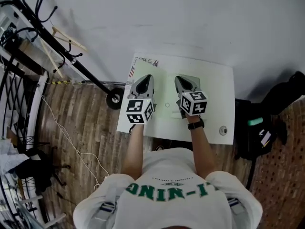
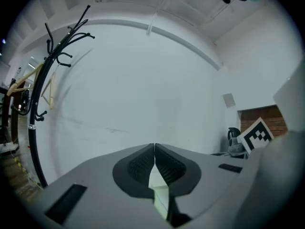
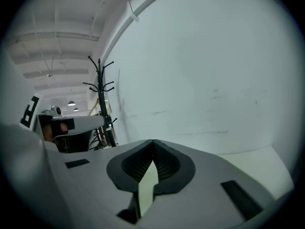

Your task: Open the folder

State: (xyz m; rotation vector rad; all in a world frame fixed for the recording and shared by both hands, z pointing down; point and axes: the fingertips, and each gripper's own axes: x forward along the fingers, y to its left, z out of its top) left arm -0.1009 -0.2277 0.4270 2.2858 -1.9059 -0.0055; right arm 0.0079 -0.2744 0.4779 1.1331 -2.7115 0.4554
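In the head view a pale green folder lies flat on the white table, showing between my two grippers. My left gripper hangs above its left part and my right gripper above its right part, both pointing away from me toward the wall. In the left gripper view the left gripper is shut, pads meeting with nothing between them. The right gripper is shut too, and empty. Both gripper views face the white wall, and only a pale sliver shows under the jaws.
A printed sheet lies at the table's back left corner and a small round object near its front right. A black coat rack on a wheeled base stands to the left, and a black bag to the right.
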